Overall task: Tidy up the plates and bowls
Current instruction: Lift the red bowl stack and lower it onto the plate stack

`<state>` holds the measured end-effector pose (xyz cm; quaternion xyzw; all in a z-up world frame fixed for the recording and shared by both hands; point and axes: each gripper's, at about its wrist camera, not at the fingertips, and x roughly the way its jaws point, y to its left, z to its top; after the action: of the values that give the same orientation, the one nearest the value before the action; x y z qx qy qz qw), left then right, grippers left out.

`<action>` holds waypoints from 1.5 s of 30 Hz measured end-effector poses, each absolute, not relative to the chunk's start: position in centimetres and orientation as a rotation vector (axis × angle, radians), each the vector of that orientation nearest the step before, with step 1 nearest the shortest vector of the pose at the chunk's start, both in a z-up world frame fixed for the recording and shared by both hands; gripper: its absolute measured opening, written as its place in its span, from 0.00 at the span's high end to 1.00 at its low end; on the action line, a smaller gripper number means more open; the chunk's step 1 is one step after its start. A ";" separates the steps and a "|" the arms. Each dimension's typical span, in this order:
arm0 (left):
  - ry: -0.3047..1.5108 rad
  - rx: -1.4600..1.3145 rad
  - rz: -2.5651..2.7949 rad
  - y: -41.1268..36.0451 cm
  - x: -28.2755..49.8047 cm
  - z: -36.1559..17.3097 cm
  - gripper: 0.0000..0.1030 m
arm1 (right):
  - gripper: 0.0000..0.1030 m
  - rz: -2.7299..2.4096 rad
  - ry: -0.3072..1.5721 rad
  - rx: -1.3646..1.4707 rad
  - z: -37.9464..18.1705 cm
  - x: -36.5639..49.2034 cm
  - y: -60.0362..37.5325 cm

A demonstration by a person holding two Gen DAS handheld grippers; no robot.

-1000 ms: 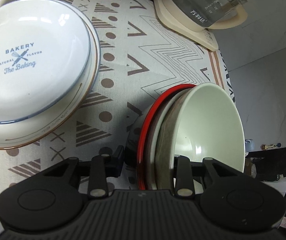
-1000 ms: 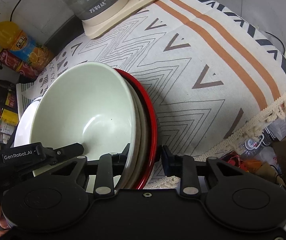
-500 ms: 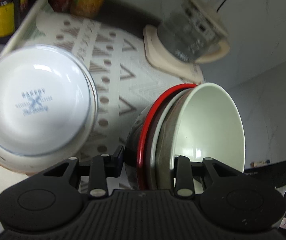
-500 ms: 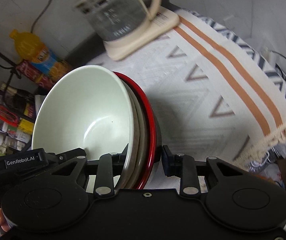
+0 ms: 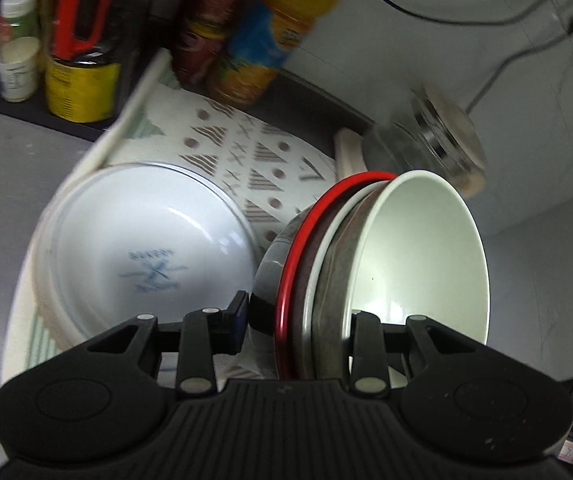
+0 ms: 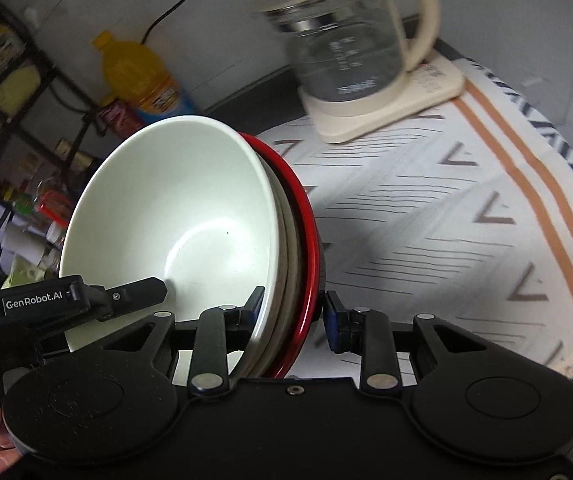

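Observation:
Both grippers are shut on one nested stack of bowls, held up above the table. The stack has a pale green bowl [image 5: 426, 256] innermost, a brown-grey one, and a red-rimmed dark bowl [image 5: 286, 264] outermost. My left gripper [image 5: 298, 320] clamps its near rim. My right gripper [image 6: 292, 312] clamps the opposite rim of the same pale green bowl [image 6: 174, 216] and red rim [image 6: 306, 240]. The left gripper's finger [image 6: 134, 294] shows inside the bowl. A white "Bakery" plate stack [image 5: 142, 252] lies on the cloth to the left.
A patterned tablecloth [image 6: 446, 220] covers the table. A glass kettle on a cream base [image 6: 350, 52] stands at the back. An orange drink bottle [image 6: 138, 72], cans and jars [image 5: 78, 56] crowd the back left shelf. Power cables run along the wall.
Both grippers have lifted the bowl stack up and away from the table. The plates, cloth and kettle look smaller and lower, and the back shelf has come into view.

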<state>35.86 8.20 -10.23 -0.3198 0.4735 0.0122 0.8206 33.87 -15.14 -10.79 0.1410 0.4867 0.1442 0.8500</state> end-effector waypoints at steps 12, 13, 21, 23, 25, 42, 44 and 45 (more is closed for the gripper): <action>1.019 -0.750 0.158 15.1 34.6 -11.8 0.69 | 0.72 0.419 1.096 0.218 -11.9 35.8 -7.6; 1.023 -0.756 0.164 15.6 34.6 -12.1 0.69 | 0.72 0.426 1.105 0.212 -12.1 35.9 -7.0; 1.080 -0.779 0.193 18.3 35.1 -14.4 0.69 | 0.72 0.445 1.171 0.174 -13.8 36.7 -3.7; 1.093 -0.782 0.194 18.8 35.3 -14.8 0.69 | 0.72 0.441 1.188 0.171 -14.3 36.8 -3.2; 1.103 -0.782 0.192 19.1 35.6 -15.2 0.69 | 0.72 0.436 1.200 0.166 -14.7 36.9 -2.7; 1.134 -0.775 0.160 19.5 36.6 -16.6 0.68 | 0.71 0.384 1.232 0.179 -15.8 37.6 -1.7; 1.136 -0.774 0.160 19.4 36.7 -16.7 0.68 | 0.70 0.382 1.237 0.185 -15.9 37.7 -1.7; 1.141 -0.775 0.159 19.4 36.7 -16.8 0.68 | 0.70 0.380 1.237 0.188 -15.9 37.7 -1.7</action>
<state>36.71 19.44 -16.82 -0.3573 0.5256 0.0731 0.7686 37.71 -1.70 -15.92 0.0876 0.5753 0.1768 0.7938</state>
